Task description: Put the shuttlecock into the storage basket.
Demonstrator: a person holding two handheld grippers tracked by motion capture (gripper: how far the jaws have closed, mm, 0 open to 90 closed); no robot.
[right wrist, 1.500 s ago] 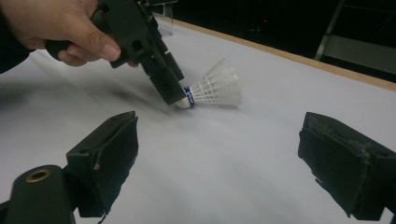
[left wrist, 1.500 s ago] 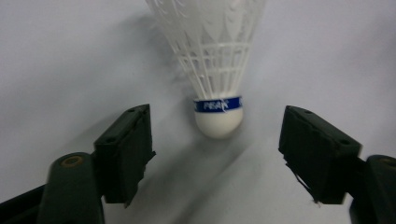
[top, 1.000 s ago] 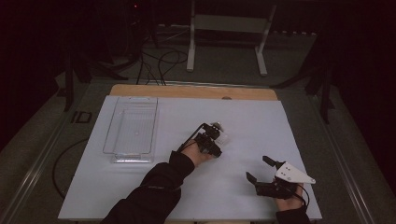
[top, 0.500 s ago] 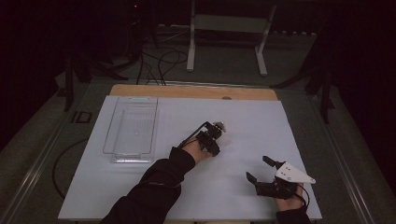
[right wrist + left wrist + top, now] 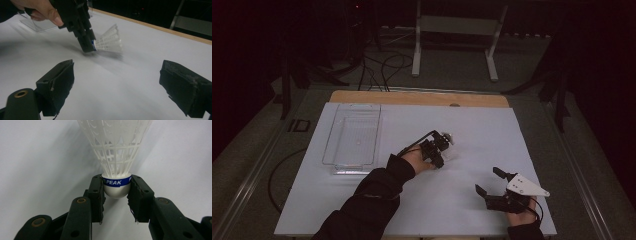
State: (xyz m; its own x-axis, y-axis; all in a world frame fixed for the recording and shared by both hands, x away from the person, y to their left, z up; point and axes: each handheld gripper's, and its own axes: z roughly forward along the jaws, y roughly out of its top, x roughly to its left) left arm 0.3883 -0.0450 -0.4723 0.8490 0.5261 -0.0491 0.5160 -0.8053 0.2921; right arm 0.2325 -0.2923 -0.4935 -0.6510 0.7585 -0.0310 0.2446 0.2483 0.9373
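Starting at the left of the high view, the clear plastic tray (image 5: 353,142) lies empty on the white tabletop (image 5: 422,210), well apart from both claws; it is the only receptacle in sight and is judged the likely destination, though the pictures do not confirm this. To its right, near the middle of the tabletop, the left claw (image 5: 443,144) has just been closing and is now clamped on the shuttlecock (image 5: 115,157). In the left gripper view the pads (image 5: 98,192) press on both sides of the rounded white cork base, at the blue band marked PEAK, and the white mesh skirt extends away from the jaws. In the right gripper view the shuttlecock (image 5: 108,41) lies low over the tabletop with its skirt pointing away from the left claw (image 5: 86,42); whether the skirt rests on the surface or sits just above it cannot be told. Grasping is therefore judged complete; lifting, carrying leftward to the tray and releasing remain to be done. Farther right, near the front edge of the tabletop, the right claw (image 5: 493,181) rests with its jaws wide apart and nothing between them, well apart from the shuttlecock, and takes no part in the grasp.
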